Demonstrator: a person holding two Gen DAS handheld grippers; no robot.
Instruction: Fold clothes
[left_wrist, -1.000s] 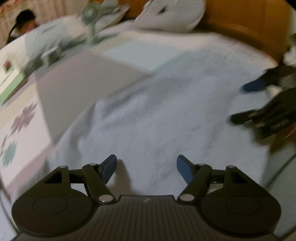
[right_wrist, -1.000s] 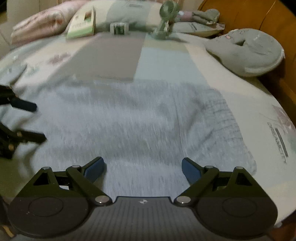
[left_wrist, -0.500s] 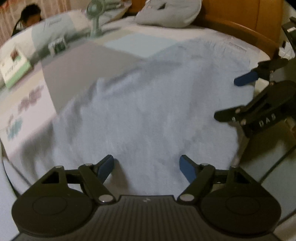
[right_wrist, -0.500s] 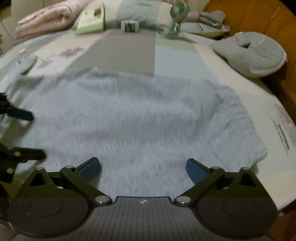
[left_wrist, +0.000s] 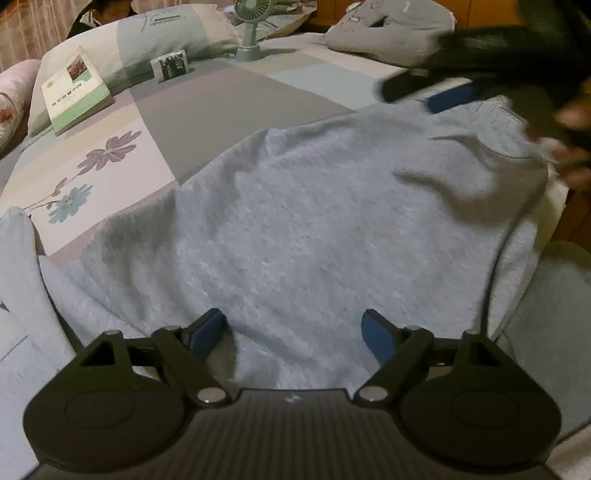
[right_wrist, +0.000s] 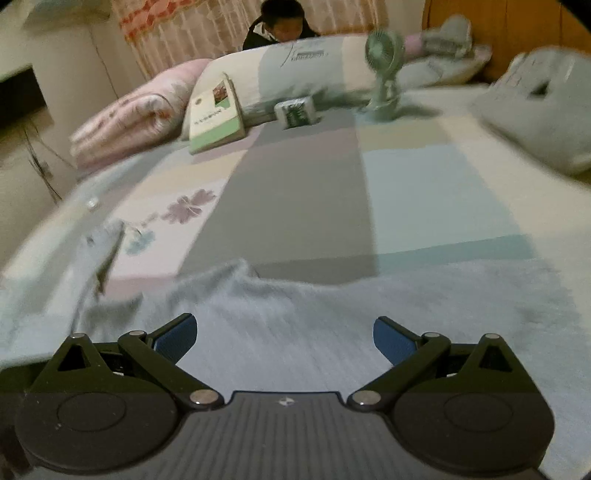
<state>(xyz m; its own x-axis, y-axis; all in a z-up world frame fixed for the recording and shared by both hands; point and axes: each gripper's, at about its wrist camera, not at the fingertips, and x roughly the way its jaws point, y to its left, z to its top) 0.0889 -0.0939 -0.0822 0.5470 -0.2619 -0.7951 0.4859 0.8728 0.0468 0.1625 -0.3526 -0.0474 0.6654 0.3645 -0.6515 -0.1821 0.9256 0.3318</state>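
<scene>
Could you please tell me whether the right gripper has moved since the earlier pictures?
Yes. In the left wrist view, the right gripper has gone from the bed's near right edge up over the far side of the blue sweater, towards the grey pillow.

Counted on the bed (left_wrist: 236, 107): one sweater (left_wrist: 314, 229), one book (left_wrist: 75, 94), one fan (left_wrist: 253, 22), one small box (left_wrist: 171, 66), one grey cushion (left_wrist: 391, 29), one person (right_wrist: 282, 22). Two grippers: left (left_wrist: 293, 330), right (right_wrist: 284, 336).

patchwork bedspread (right_wrist: 303, 206), wooden headboard (right_wrist: 517, 33), patterned curtain (right_wrist: 192, 33), dim light
</scene>
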